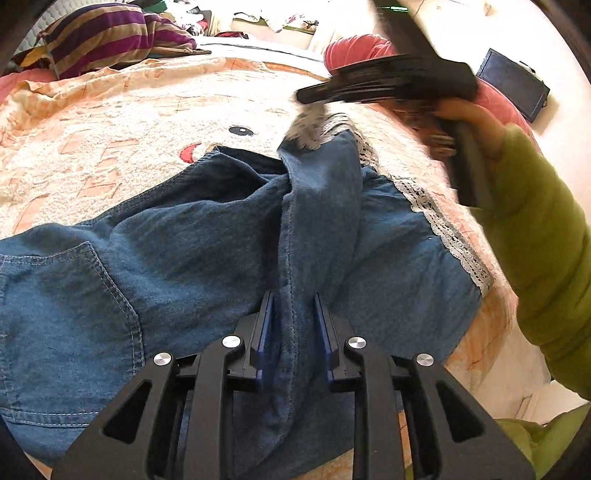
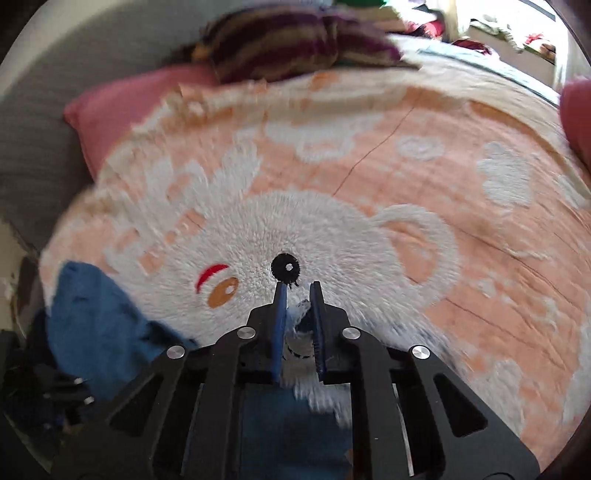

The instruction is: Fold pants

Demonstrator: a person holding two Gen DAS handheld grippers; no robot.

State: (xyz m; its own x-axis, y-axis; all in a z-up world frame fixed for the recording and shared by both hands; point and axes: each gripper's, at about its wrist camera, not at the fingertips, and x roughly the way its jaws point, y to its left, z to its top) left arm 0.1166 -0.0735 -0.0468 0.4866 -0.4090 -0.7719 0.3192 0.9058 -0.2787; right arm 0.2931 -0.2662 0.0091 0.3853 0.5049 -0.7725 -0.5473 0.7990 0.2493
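Note:
Blue denim pants [image 1: 207, 251] with white lace hems lie on a peach bear-print blanket [image 1: 122, 122]. My left gripper [image 1: 293, 299] is shut on a raised fold of the pants along a seam. My right gripper [image 2: 298, 288] is shut on the lace hem of one leg and holds it lifted; in the left wrist view it [image 1: 314, 105] shows above the far end of the pants, blurred. The lifted leg runs as a ridge between the two grippers. More denim [image 2: 96, 317] shows at the left of the right wrist view.
A striped purple-and-tan cloth [image 1: 110, 33] and a pink pillow [image 2: 122, 107] lie at the far side of the bed. A red cushion [image 1: 354, 48] and a dark tablet [image 1: 513, 85] are at the right. The person's green sleeve [image 1: 546, 236] fills the right.

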